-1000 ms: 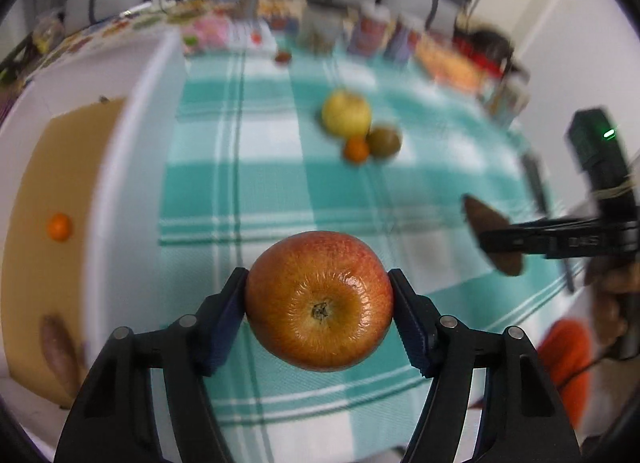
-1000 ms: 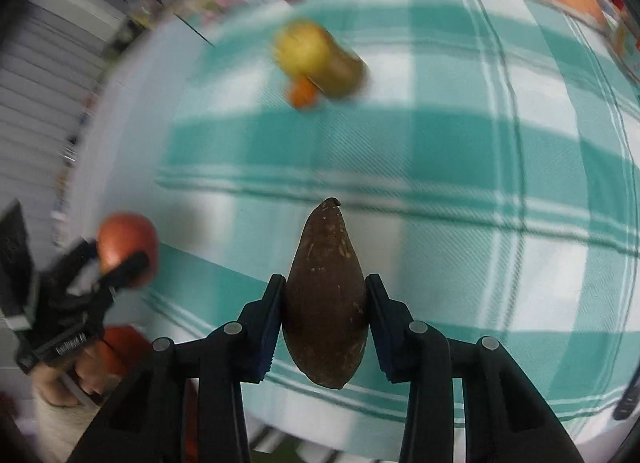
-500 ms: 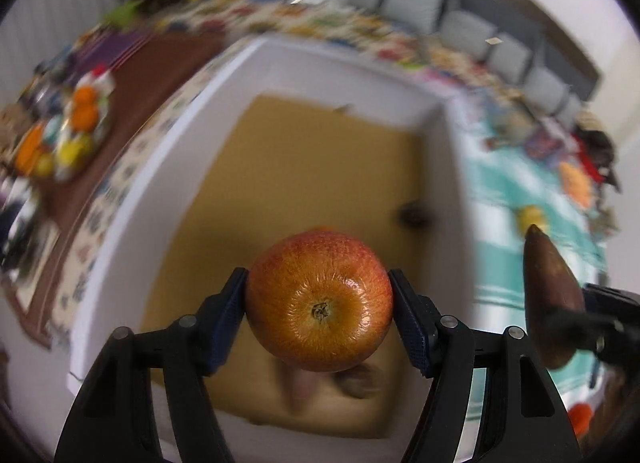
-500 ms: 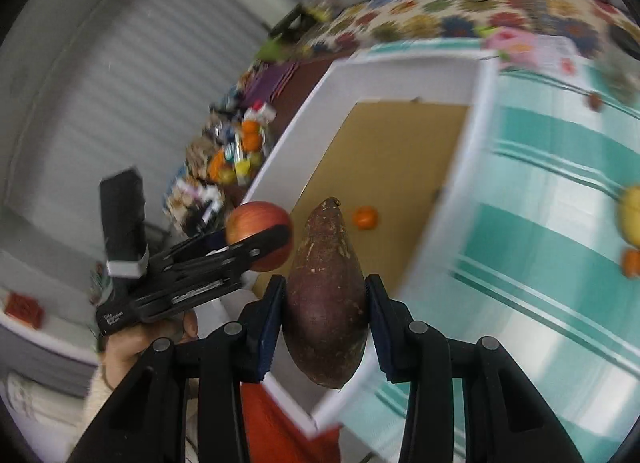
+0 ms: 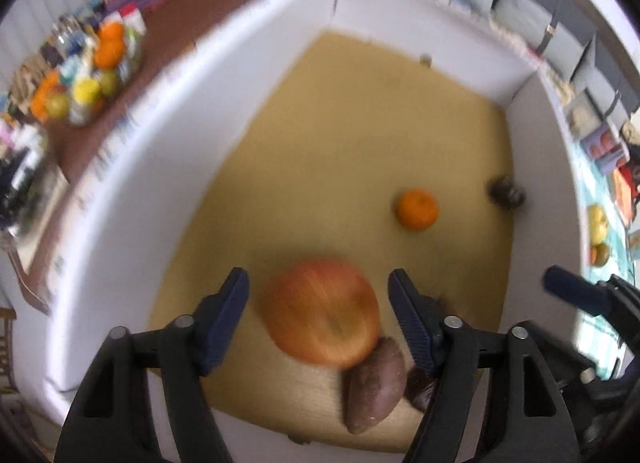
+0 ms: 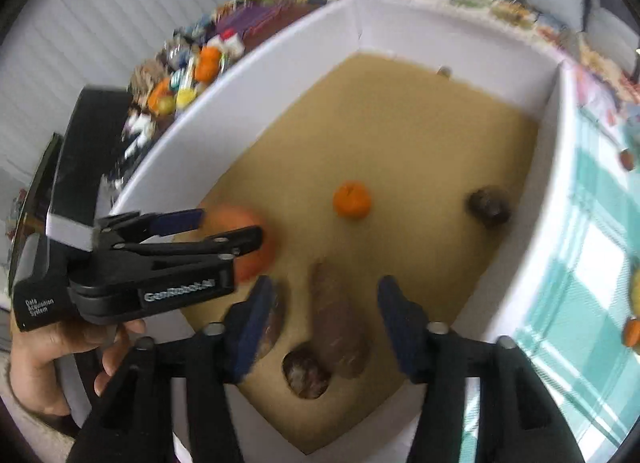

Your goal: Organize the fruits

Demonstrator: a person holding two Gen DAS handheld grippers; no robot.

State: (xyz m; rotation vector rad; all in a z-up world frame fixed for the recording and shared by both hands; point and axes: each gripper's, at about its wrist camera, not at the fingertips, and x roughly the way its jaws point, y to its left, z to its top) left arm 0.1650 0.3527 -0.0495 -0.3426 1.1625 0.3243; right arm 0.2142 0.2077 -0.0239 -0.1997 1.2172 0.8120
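Observation:
Both grippers hang over a white-walled box (image 5: 168, 167) with a tan floor. The left gripper (image 5: 319, 283) has its jaws opening; a blurred red apple (image 5: 322, 321) sits between them, clear of both pads. In the right wrist view the left gripper (image 6: 228, 225) shows from the side with the apple (image 6: 250, 247) at its tips. The right gripper (image 6: 325, 287) is opening too, and a blurred brown sweet potato (image 6: 336, 323) lies between its jaws, touching neither pad. A second sweet potato (image 6: 276, 319) lies partly hidden behind the right gripper's left finger.
Inside the box lie a small orange (image 5: 416, 209), a dark round fruit (image 5: 506, 191) by the right wall and another dark fruit (image 6: 306, 377) near the front wall. A yellow apple (image 5: 597, 219) rests on the green checked cloth (image 6: 576, 303). Cluttered goods (image 5: 80, 91) stand beyond the left wall.
Both grippers swung from the checked cloth to over the box. Their jaws have opened, and the apple and sweet potato have come free of the pads.

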